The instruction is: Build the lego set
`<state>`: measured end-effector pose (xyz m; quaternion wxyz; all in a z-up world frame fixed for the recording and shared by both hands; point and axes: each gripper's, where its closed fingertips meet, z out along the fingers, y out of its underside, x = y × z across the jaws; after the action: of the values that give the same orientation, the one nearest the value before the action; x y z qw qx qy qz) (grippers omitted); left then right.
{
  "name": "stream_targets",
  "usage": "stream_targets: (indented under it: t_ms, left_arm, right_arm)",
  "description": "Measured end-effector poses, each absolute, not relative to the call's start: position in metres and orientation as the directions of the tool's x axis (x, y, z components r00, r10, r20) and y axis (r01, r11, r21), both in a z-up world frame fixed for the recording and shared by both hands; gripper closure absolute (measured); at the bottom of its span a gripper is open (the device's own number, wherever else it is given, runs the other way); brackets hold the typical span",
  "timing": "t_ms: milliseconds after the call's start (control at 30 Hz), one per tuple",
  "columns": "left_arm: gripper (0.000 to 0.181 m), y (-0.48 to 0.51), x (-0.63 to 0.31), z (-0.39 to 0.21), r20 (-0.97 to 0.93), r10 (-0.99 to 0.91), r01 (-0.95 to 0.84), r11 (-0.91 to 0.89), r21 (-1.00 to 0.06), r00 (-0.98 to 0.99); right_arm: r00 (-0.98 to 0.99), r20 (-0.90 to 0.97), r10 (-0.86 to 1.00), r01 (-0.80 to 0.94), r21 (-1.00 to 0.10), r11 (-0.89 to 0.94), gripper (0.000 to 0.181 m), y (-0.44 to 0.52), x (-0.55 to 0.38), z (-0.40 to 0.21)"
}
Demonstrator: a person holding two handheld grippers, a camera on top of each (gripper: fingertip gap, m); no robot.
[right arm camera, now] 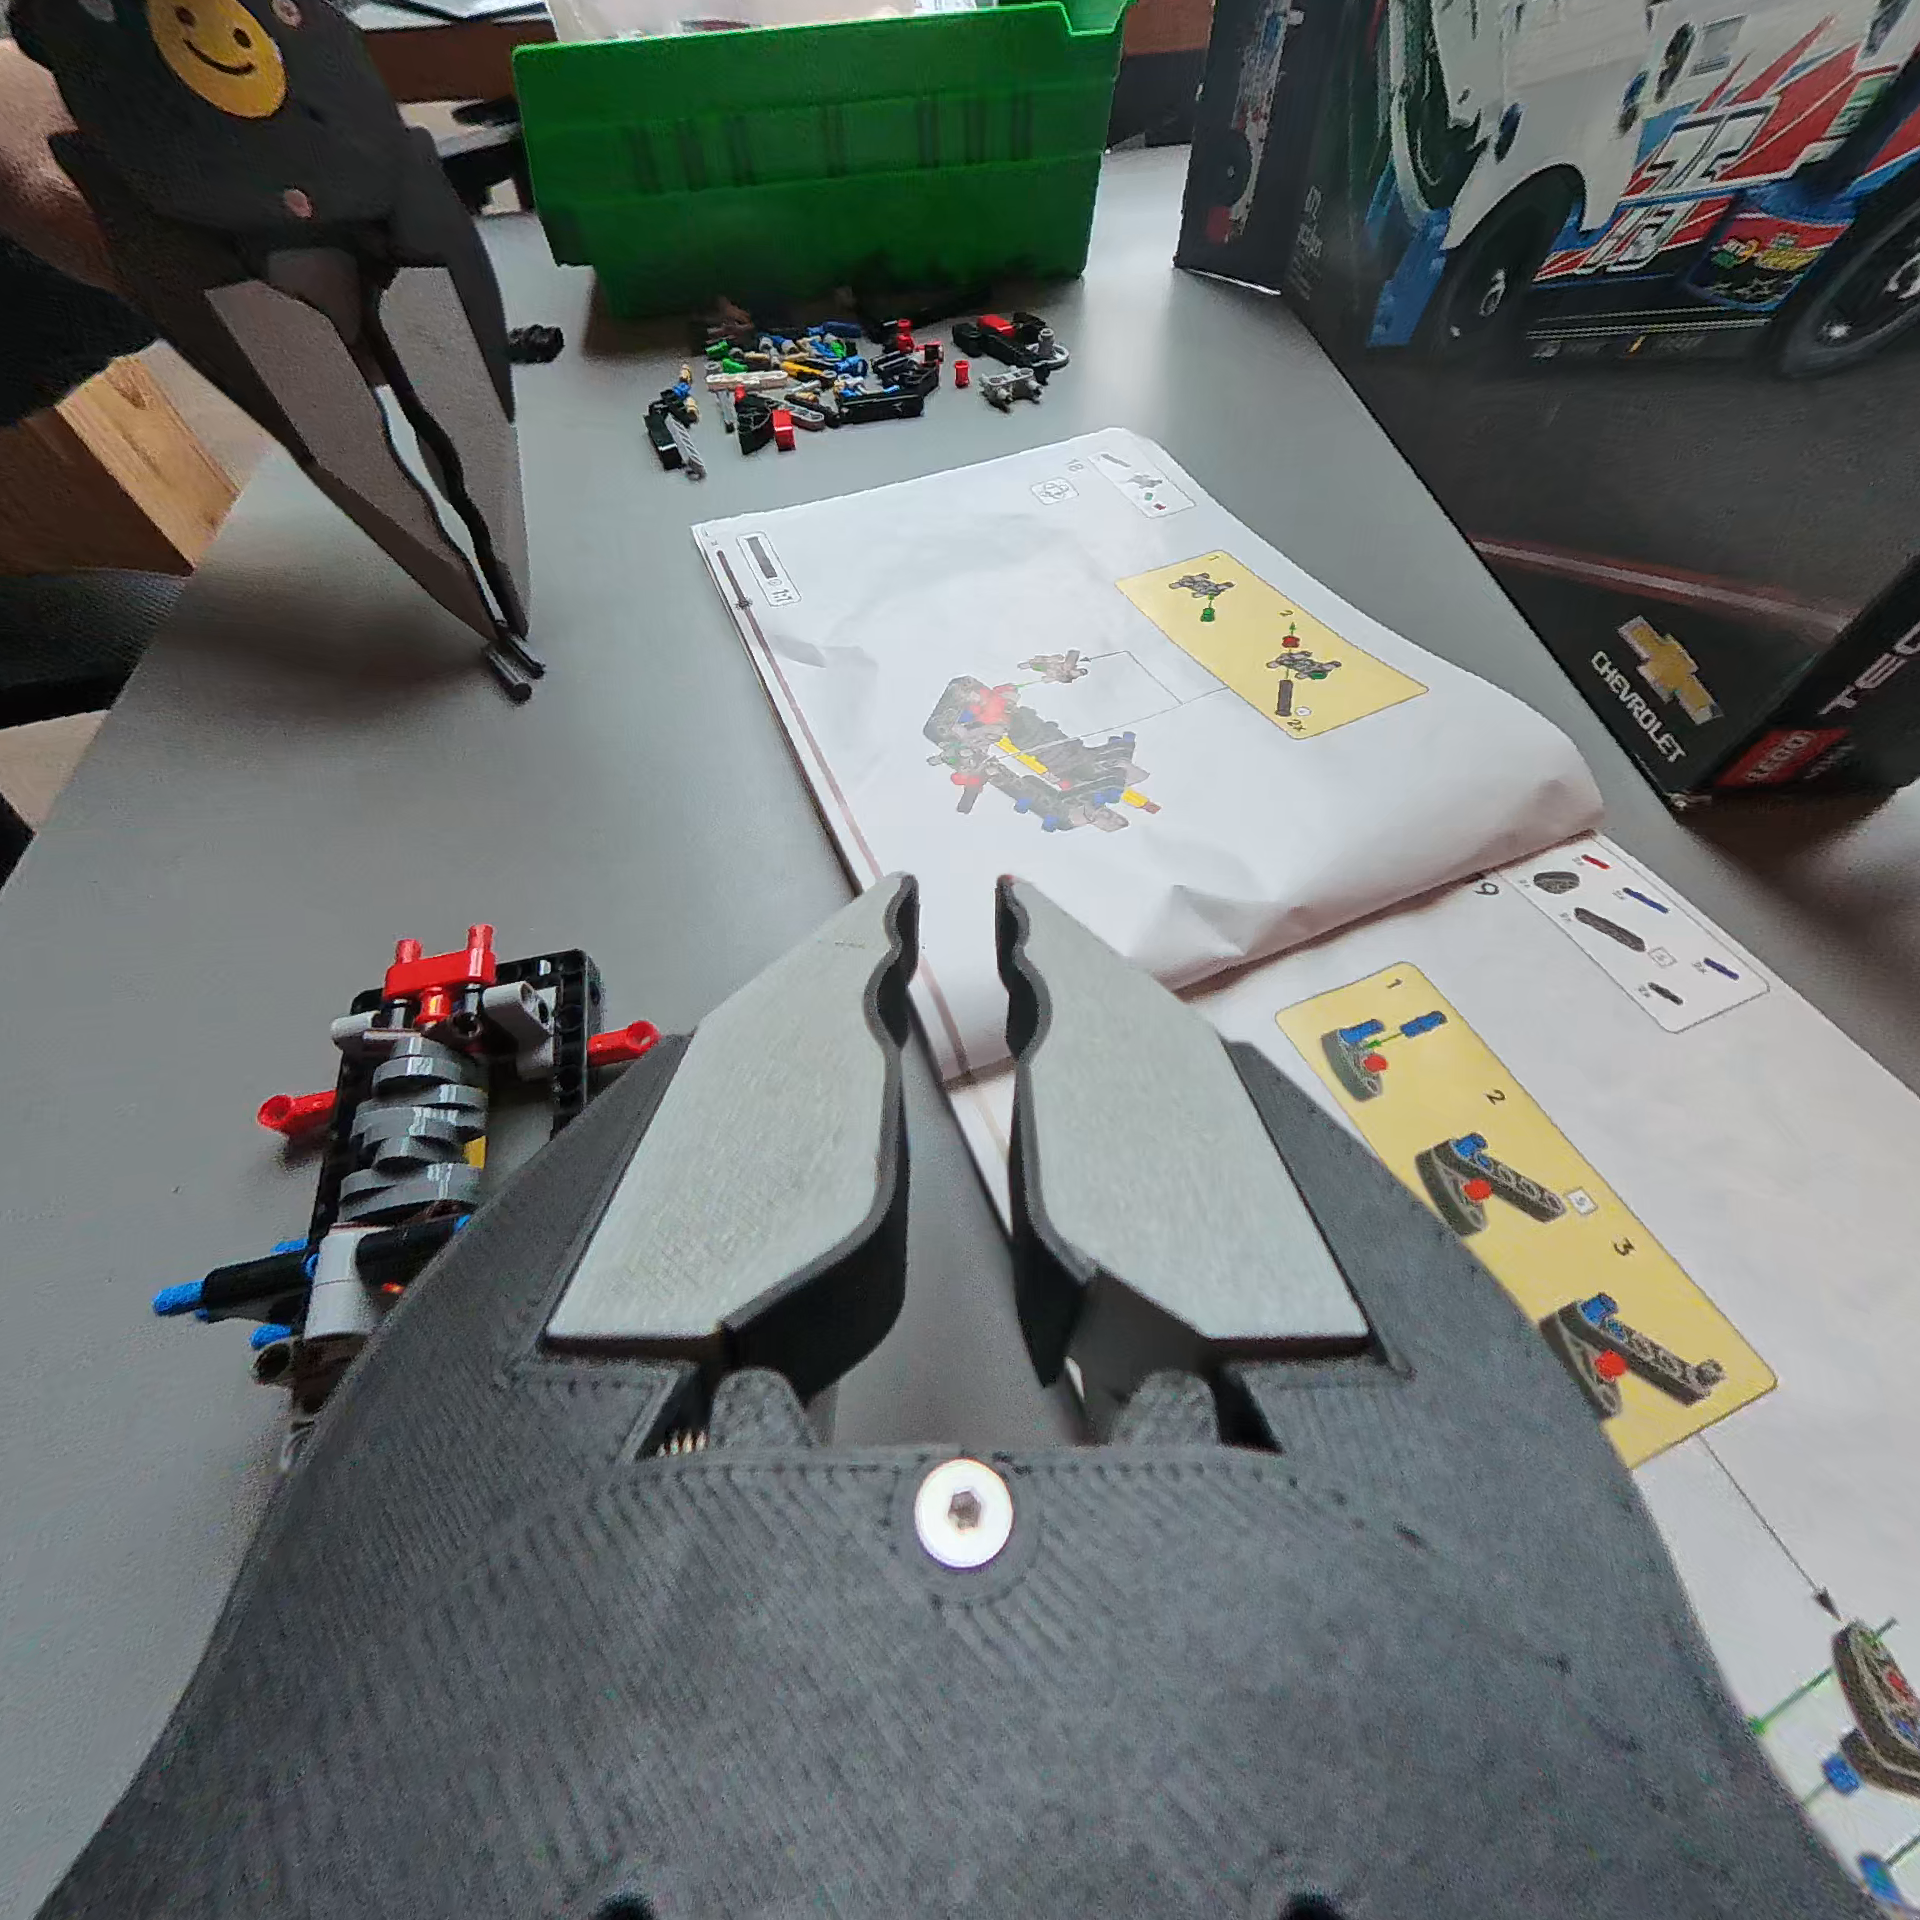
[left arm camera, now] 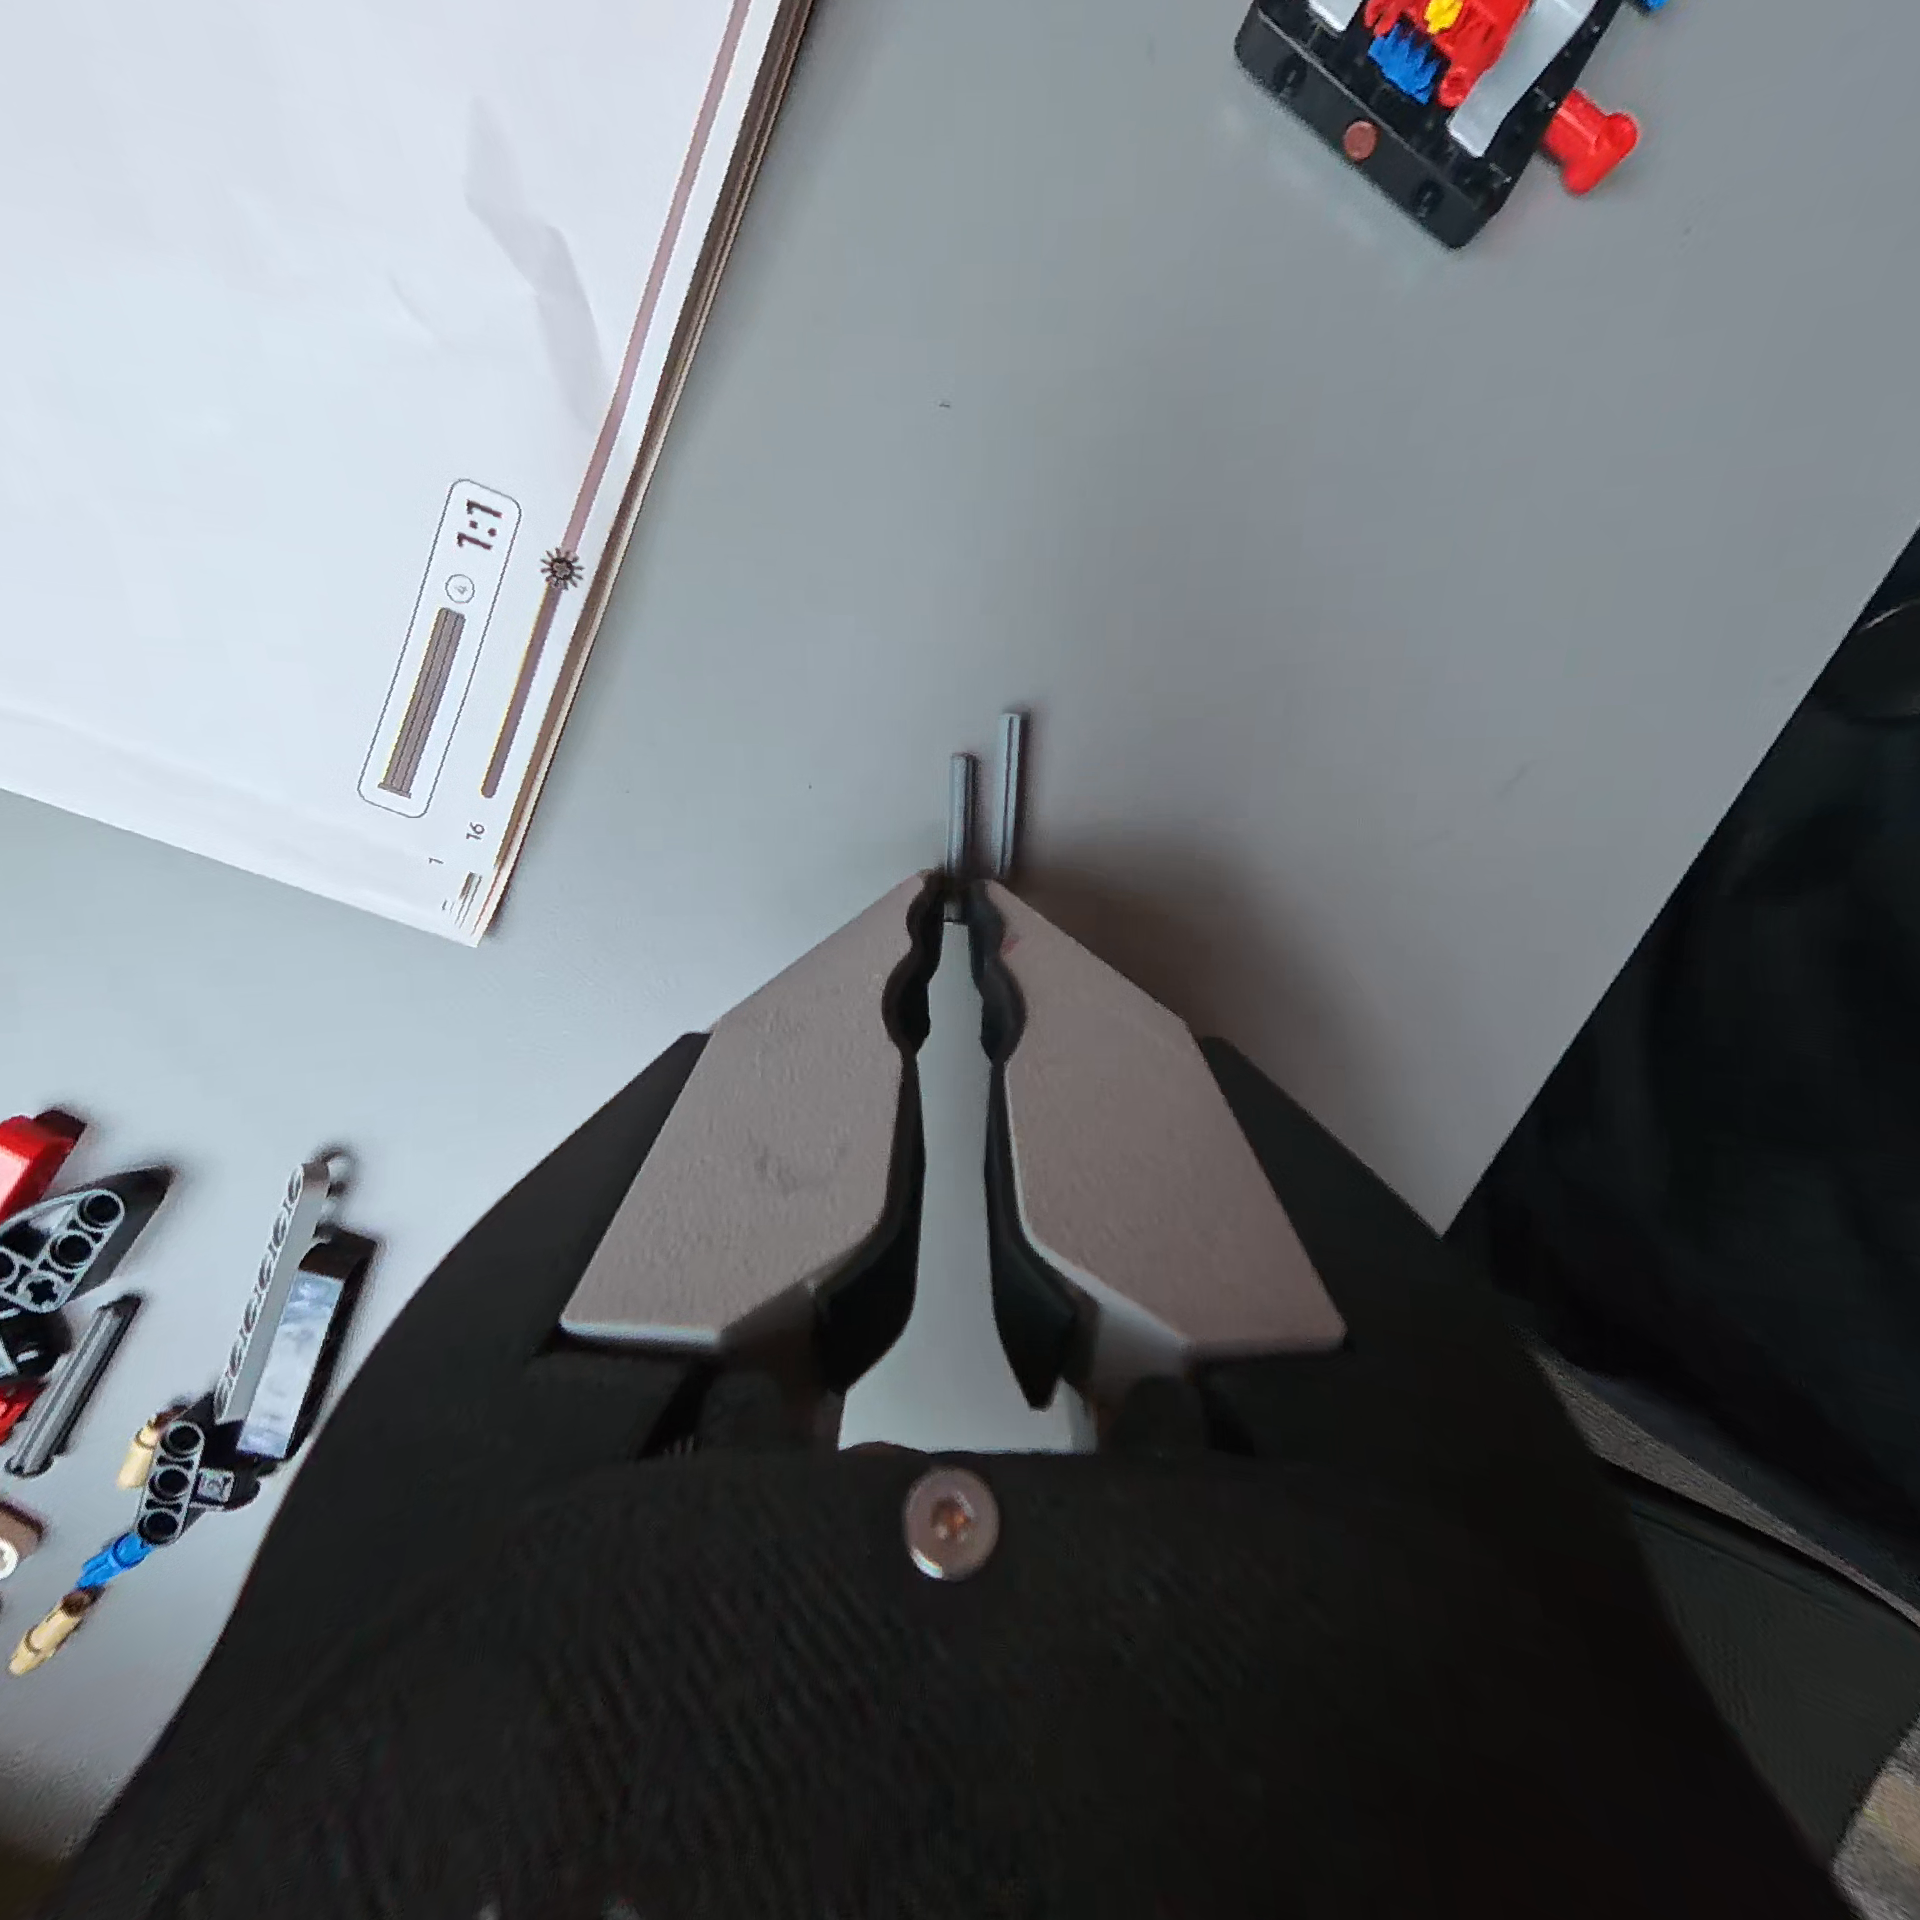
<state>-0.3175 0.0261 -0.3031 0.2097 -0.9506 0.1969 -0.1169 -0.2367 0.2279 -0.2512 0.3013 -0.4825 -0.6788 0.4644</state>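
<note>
Lego axles, two thin grey rods lying side by side on the grey surface, sat right at the tips of the left hand-held gripper: the nearer axle ran into the narrow gap between the nearly closed fingers, which appeared clamped on its end, while the second axle lay just beside it, outside the fingers. In the right wrist view the same left hand-held gripper stood steeply tilted with its tips down on the surface, the dark axles poking out beneath them. The right hand-held gripper hovered released, its fingers apart with nothing between them, over the near edge of the open instruction booklet. The partly built lego assembly, a black frame with grey, red and blue pieces, lay on the surface just left of the right hand-held gripper and well apart from the axles. Farther back a scatter of loose lego pieces lay in front of a green bin, and the set's box stood at the right of the booklet. In the left wrist view, a few loose pieces lay to the lower left.
</note>
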Motion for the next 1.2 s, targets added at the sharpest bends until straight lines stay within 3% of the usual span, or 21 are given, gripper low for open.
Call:
stream_targets:
  t_ms: [167,333,567,900,1133,1200]
  left_arm:
    - [0.179,0.03,-0.328,-0.301,0.139,-0.389,-0.295,-0.849,-0.438,0.911]
    - [0.179,0.047,-0.313,-0.281,0.138,-0.408,-0.289,-0.812,-0.508,0.903]
    - [0.179,0.067,-0.255,-0.287,0.159,-0.521,-0.371,-0.759,-0.535,0.839]
    - [0.178,0.073,-0.245,-0.304,0.123,-0.511,-0.391,-0.772,-0.5,0.851]
    - [0.154,0.055,-0.258,-0.298,0.101,-0.439,-0.33,-0.79,-0.517,0.893]
    - [0.146,0.048,-0.264,-0.294,0.095,-0.406,-0.295,-0.787,-0.541,0.909]
  right_arm:
    - [-0.334,-0.049,0.941,0.367,-0.926,0.082,0.171,0.229,-0.224,-0.249]
    - [-0.322,-0.062,0.945,0.348,-0.936,0.057,0.171,0.231,-0.219,-0.244]
    - [-0.284,-0.049,0.958,0.304,-0.952,0.042,0.153,0.239,-0.219,-0.235]
    - [-0.28,-0.044,0.959,0.302,-0.952,0.045,0.135,0.241,-0.216,-0.236]
    - [-0.29,-0.008,0.957,0.279,-0.957,0.077,0.137,0.238,-0.216,-0.235]
    - [-0.244,0.035,0.969,0.243,-0.965,0.096,0.129,0.245,-0.218,-0.23]
